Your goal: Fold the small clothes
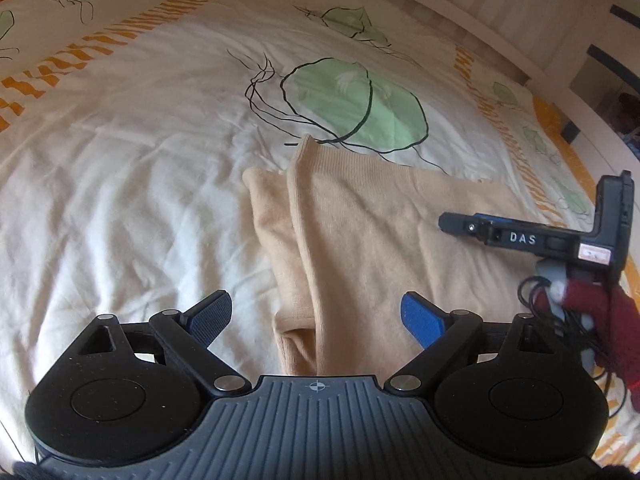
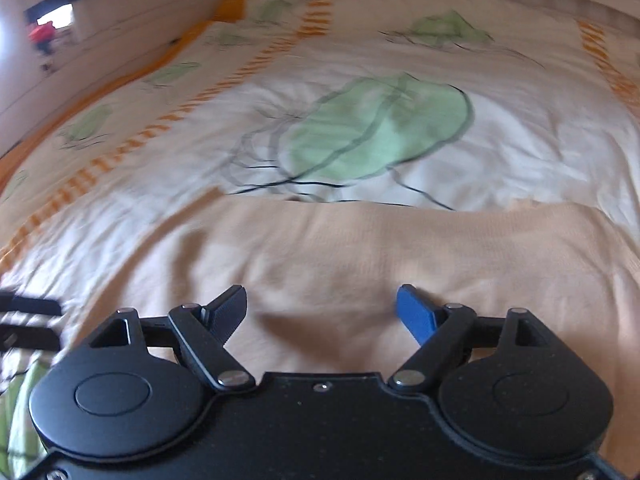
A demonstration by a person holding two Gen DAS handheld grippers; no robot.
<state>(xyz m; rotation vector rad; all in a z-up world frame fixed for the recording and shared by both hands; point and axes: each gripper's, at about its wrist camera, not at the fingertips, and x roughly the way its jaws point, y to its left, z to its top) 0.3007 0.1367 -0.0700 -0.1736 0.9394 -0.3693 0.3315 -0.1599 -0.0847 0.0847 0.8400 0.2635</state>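
Observation:
A beige knit garment (image 1: 360, 236) lies flat on the bed, with a folded strip along its left side. My left gripper (image 1: 316, 312) is open and empty, just above the garment's near left edge. My right gripper (image 2: 320, 308) is open and empty, low over the middle of the same garment (image 2: 360, 248). The right gripper also shows in the left wrist view (image 1: 452, 224), seen from the side over the garment's right part, held by a hand in a red glove (image 1: 600, 312). The right wrist view is blurred by motion.
The bed is covered with a white sheet (image 1: 140, 152) printed with green leaves and orange stripes. A white headboard or wall (image 1: 500, 4) runs along the far side. Part of the left gripper shows at the left edge of the right wrist view (image 2: 28, 320).

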